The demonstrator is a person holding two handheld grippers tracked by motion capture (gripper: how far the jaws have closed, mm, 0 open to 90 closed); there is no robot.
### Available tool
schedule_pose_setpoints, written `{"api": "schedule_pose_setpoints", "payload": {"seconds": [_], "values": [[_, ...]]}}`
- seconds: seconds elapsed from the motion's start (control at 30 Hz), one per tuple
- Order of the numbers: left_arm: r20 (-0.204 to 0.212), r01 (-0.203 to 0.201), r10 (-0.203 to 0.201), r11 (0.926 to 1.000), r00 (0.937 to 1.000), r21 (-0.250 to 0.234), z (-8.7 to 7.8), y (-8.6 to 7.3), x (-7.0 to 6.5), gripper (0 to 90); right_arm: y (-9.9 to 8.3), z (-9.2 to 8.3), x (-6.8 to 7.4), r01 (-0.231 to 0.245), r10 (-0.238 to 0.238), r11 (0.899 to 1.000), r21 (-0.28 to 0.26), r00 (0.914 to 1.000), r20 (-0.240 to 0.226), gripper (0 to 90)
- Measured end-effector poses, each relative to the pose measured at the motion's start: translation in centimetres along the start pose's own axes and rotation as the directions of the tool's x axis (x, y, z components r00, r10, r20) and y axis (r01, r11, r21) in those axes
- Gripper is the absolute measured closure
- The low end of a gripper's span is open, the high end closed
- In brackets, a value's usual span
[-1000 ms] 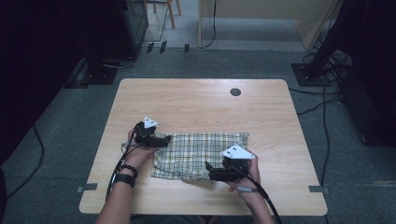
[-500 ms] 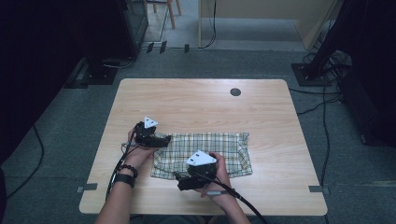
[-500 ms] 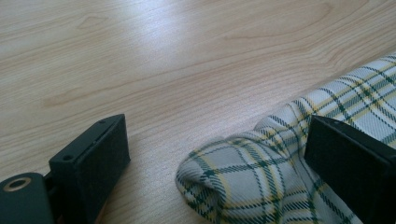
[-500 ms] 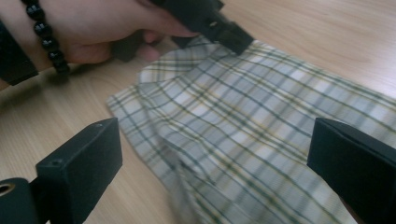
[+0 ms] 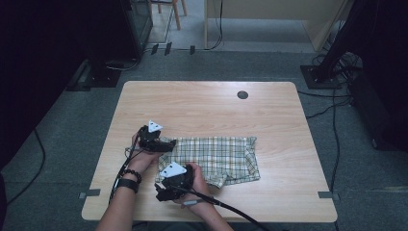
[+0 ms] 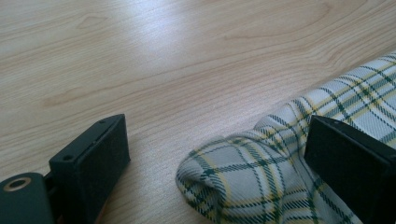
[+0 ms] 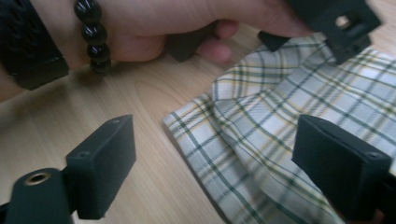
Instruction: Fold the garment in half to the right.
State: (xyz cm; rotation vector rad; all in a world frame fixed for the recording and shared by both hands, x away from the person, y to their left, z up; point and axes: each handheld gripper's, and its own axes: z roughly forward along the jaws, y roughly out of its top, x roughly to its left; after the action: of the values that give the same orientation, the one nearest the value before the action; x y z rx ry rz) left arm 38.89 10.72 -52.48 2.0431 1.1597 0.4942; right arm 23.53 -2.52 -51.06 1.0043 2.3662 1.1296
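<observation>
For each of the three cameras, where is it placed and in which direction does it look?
High view: above the near side, looking forward and down on the table; forearms, left claw, right claw.
Left gripper view: on the left claw, low over wood; open jaws around a fold of plaid cloth.
Right gripper view: on the right claw, jaws apart, just closing a little, facing the left hand.
All share the plaid cloth.

Looking down and forward from above the near side, taking in the whole table (image 5: 211,110) from afar. Riding low and close between each gripper's own jaws, both sharing the plaid cloth (image 5: 216,156) (image 6: 261,172) (image 7: 280,126).
</observation>
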Motion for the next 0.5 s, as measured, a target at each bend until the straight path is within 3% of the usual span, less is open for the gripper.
{"api": "schedule_pose_setpoints", "payload": {"seconds": [0.23, 0.33, 0.5], "values": [[0.0, 0.002, -0.002, 1.0, 1.0, -0.001, 0.0, 0.0, 0.0, 7.0, -0.2, 2.2, 0.1, -0.033, 0.031, 0.999, 0.04, 0.9986, 0.043, 14.8], [0.0, -0.002, 0.002, 1.0, 1.0, 0.002, 0.0, 0.0, 0.0, 7.0, -0.3, 2.6, 0.3, -0.021, 0.019, 0.999, 0.042, 0.9983, 0.056, 18.7], [0.001, -0.007, 0.007, 1.0, 1.0, -0.004, -0.3, -0.3, -0.3, 8.4, -0.6, 2.5, 0.1, -0.042, 0.041, 0.999, 0.006, 0.9957, 0.082, 30.4]]}}
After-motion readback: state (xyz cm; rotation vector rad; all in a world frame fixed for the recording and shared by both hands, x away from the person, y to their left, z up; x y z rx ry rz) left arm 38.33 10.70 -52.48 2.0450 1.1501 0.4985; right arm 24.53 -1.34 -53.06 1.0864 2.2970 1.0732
